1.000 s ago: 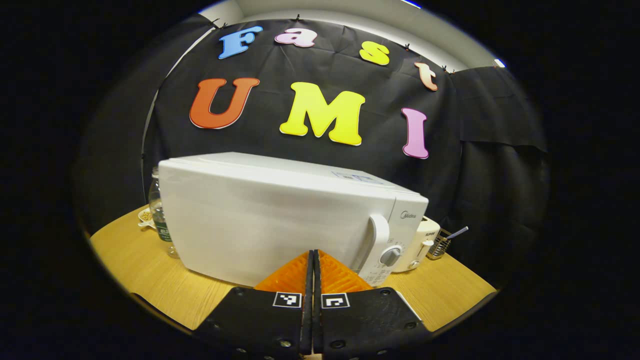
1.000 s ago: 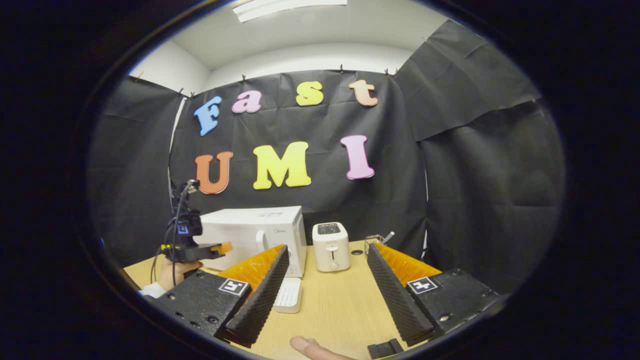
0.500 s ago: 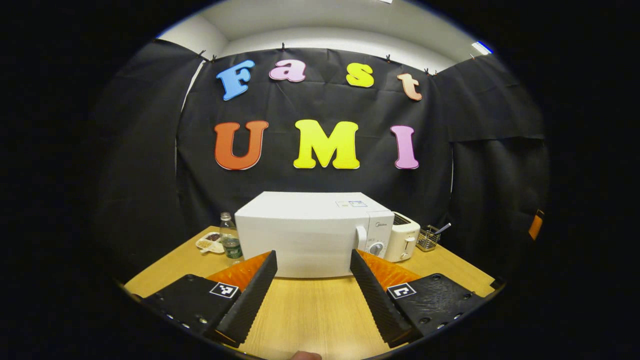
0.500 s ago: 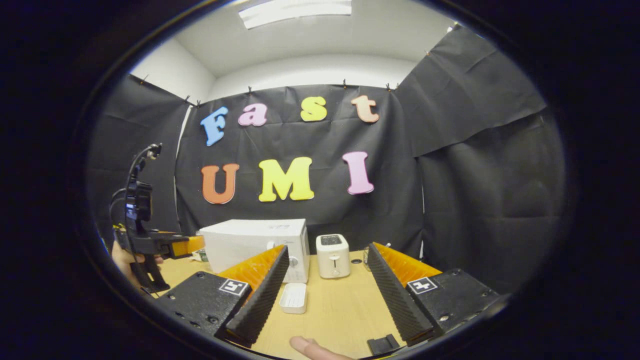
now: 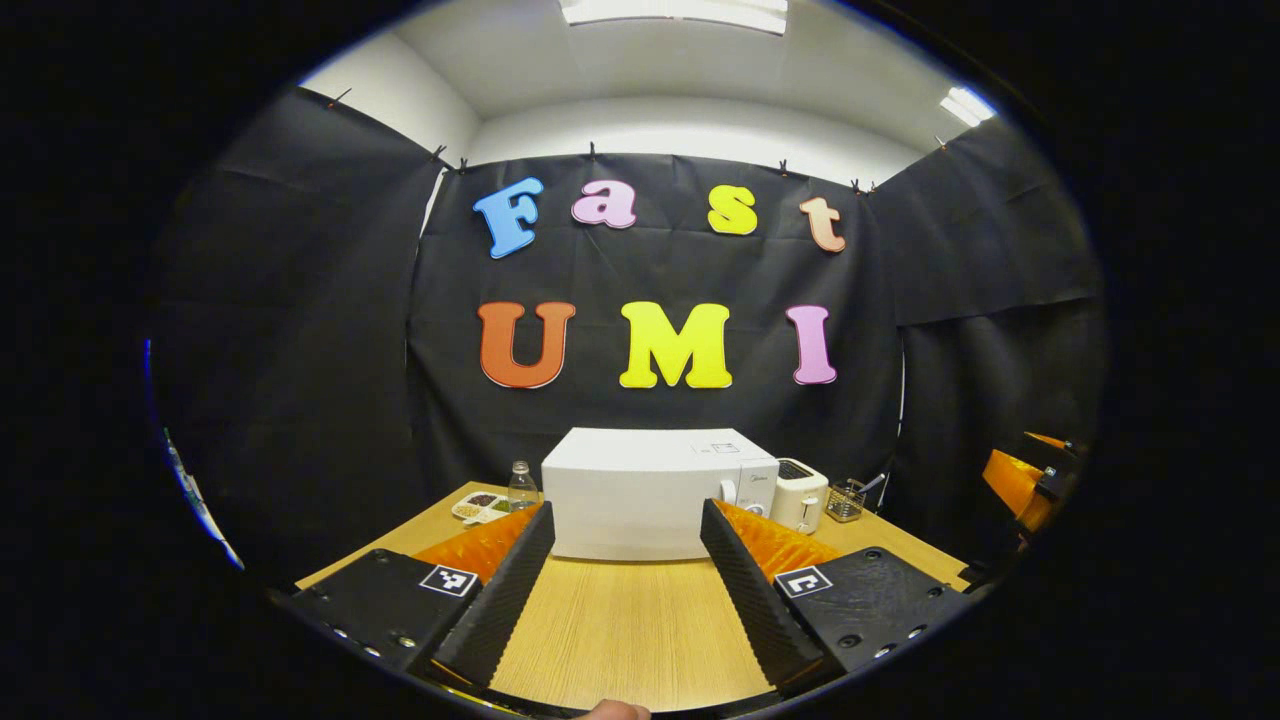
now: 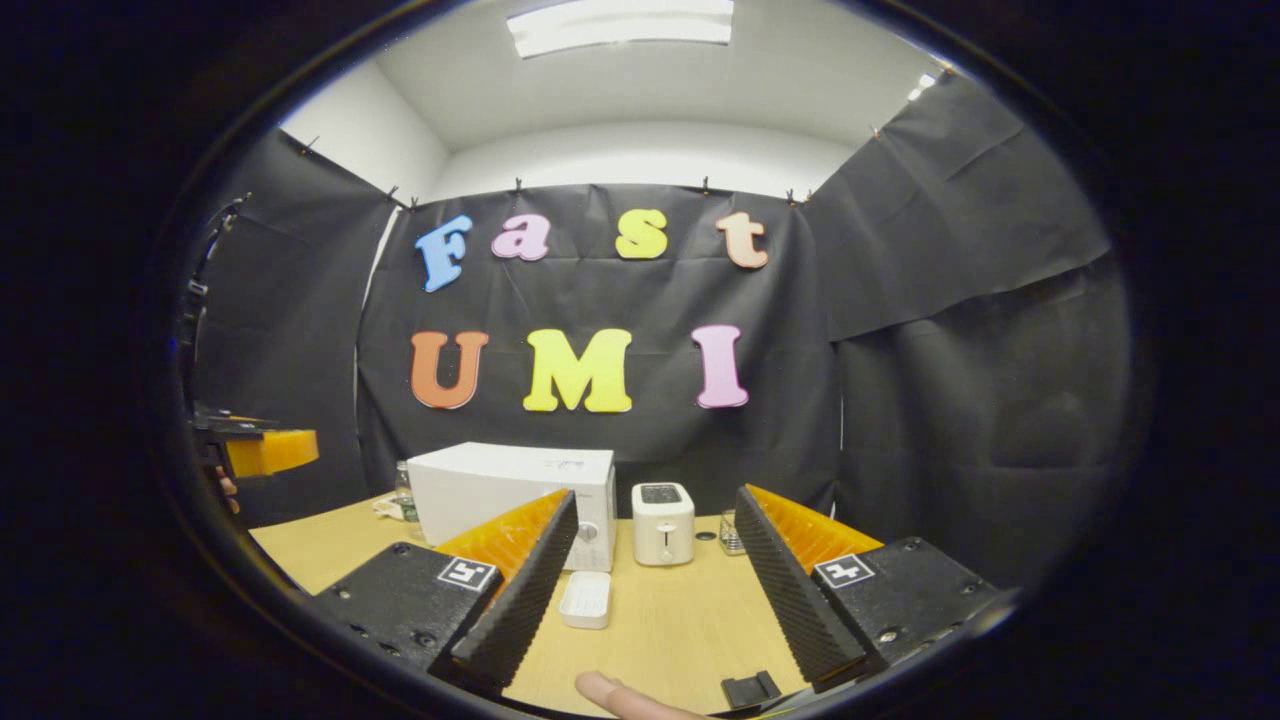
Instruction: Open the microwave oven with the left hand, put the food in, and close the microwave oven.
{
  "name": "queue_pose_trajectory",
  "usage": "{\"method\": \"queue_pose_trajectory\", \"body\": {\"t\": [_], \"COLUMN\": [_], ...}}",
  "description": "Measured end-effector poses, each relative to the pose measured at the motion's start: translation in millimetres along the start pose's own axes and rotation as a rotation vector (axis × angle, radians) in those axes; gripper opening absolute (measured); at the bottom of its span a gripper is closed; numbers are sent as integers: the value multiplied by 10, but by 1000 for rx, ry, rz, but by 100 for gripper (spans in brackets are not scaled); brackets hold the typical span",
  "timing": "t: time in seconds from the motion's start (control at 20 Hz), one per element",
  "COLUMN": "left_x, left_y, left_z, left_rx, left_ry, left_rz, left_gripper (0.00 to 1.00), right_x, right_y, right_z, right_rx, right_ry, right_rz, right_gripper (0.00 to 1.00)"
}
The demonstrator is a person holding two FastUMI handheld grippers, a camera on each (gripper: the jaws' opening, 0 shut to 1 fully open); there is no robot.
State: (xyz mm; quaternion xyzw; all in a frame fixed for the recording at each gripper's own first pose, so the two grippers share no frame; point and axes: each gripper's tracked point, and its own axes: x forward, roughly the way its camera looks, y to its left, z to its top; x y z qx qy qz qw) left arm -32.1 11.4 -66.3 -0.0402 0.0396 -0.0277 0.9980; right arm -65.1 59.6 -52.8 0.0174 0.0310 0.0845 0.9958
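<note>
We see one white box-shaped microwave oven (image 5: 660, 490) standing at the back of the light wooden table (image 5: 620, 640), its door shut; what lies inside is hidden from us. In the left gripper view its control panel and handle are partly covered by our left gripper (image 5: 625, 570), whose two fingers stand wide apart with nothing between them. Left of the oven we count one clear plastic bottle (image 5: 520, 487) and one white divided tray of food (image 5: 480, 506), too small for us to tell what the food is. Right of the oven stand one white toaster (image 5: 800, 495) and one small wire basket (image 5: 846, 500) with a utensil we cannot identify.

In the right gripper view our right gripper (image 6: 650, 580) is also spread wide and empty. Between its fingers, on the table in front of the oven, lies one small white rectangular dish (image 6: 586, 600); whether it holds anything we cannot make out. A fingertip (image 6: 610, 692) is cut off at the bottom edge, and beside it sits a small black block (image 6: 750, 690) we cannot name. The left gripper appears at the far left edge there, mostly cut off.
</note>
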Motion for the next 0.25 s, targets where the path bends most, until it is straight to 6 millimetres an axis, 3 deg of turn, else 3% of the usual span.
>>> {"method": "queue_pose_trajectory", "body": {"t": [0.05,0.15,0.2,0.25], "left_x": [-107,-309,-402,-458], "left_y": [7,28,50,71], "left_z": [10,-5,-10,-13], "left_rx": [7,5,-1,-4], "left_ry": [-10,-26,-43,-64], "left_rz": [0,4,14,26], "left_gripper": [92,92,92,92], "right_x": [-29,-73,-90,-105], "right_y": [16,49,68,88], "right_z": [8,19,17,9], "right_rx": [-2,-5,-6,-8], "right_ry": [-3,-7,-7,-6], "right_rz": [1,9,12,15], "right_gripper": [89,89,100,100]}}
